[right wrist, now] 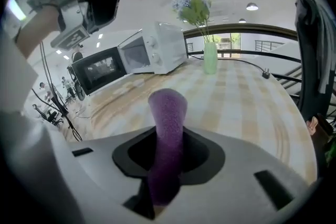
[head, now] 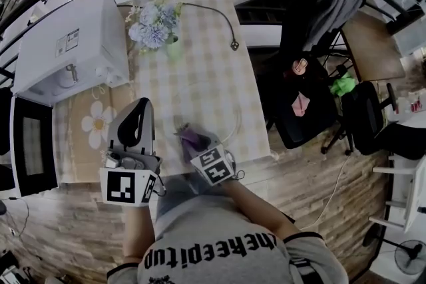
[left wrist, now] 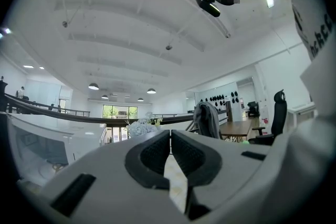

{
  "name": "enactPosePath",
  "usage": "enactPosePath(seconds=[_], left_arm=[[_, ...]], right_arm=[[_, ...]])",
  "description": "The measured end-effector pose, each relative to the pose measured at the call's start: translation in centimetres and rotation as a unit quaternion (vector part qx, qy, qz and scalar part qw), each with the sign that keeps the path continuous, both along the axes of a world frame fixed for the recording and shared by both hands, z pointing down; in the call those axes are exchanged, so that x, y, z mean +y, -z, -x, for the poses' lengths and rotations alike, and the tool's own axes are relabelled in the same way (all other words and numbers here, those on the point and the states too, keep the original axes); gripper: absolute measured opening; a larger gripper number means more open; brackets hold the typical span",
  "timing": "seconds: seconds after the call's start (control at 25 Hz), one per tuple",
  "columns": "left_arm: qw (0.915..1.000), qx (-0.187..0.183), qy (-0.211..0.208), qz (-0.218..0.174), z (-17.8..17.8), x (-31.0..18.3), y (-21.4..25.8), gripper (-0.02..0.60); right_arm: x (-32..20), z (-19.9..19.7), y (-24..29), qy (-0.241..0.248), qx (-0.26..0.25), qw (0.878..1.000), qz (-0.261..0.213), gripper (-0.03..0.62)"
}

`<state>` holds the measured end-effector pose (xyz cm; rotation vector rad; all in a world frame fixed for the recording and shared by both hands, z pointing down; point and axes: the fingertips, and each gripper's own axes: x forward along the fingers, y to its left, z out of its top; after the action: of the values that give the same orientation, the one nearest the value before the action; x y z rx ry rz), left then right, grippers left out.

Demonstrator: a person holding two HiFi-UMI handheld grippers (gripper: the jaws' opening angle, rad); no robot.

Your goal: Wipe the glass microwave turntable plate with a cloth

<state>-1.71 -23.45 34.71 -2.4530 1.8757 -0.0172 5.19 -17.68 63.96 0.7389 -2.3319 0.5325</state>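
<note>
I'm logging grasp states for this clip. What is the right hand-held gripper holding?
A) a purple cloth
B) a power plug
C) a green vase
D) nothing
A: in the right gripper view, the right hand-held gripper has its jaws closed on a purple cloth that sticks up between them.

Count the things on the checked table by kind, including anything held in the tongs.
Microwaves: 1, the white microwave
Vases: 1, the vase of flowers
Cables: 1, the cable
Glass plates: 1, the glass plate, only its faint rim shows
Cloths: 1, the purple cloth, in the tongs of the right gripper
Total: 5
</note>
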Motion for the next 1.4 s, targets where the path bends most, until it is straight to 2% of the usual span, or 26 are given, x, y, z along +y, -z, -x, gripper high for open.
enactPosePath(seconds=[0.28,0.76,1.4], left_arm=[[1.0,-0.003,-0.005,-0.001,-0.1,-0.5,0.1,0.011],[0.9999,-0.002,-0.012,0.005,-0.2,-0.8,-0.5,0.011],[0.9998,0.0,-0.021,0.002,0.5,0.2,-0.4,0.011]], right_arm=[[-0.2,-2.2,0.1,-0.018,0.003,1.0,-0.001,0.107],[-2.3,-9.9,-0.9,-0.101,0.038,0.994,-0.015,0.107],[-4.1,-18.0,-0.8,-0.233,0.047,0.971,-0.018,0.11]])
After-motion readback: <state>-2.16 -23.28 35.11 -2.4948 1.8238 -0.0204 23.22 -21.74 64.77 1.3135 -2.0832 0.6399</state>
